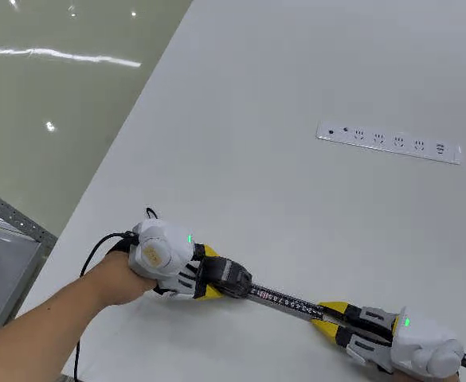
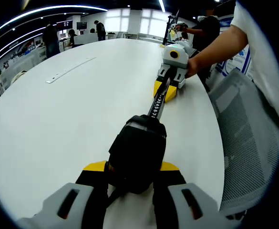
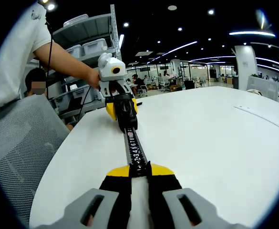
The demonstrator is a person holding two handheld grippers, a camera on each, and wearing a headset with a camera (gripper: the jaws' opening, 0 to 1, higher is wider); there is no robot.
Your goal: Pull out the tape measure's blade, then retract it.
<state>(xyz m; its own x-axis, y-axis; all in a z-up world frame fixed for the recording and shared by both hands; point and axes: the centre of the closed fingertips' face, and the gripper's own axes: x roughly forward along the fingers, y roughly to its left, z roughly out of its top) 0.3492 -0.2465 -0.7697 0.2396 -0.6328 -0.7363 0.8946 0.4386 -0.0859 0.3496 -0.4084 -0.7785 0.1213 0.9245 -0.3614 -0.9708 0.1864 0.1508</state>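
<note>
A black tape measure case (image 1: 229, 277) lies on the white table (image 1: 296, 95), held between the yellow-tipped jaws of my left gripper (image 1: 209, 274); in the left gripper view the case (image 2: 137, 152) sits right between the jaws of that gripper (image 2: 132, 168). Its dark blade (image 1: 284, 301) with white numerals stretches out to the right. My right gripper (image 1: 328, 318) is shut on the blade's end. In the right gripper view the blade (image 3: 133, 148) runs from the right gripper (image 3: 139, 171) to the case (image 3: 126, 112) in the far gripper.
A white power strip (image 1: 388, 142) lies flat on the table to the upper right. The table's left edge runs diagonally, with green floor beyond. A grey mesh chair (image 3: 20, 143) and metal shelving (image 3: 87, 38) stand beside the table.
</note>
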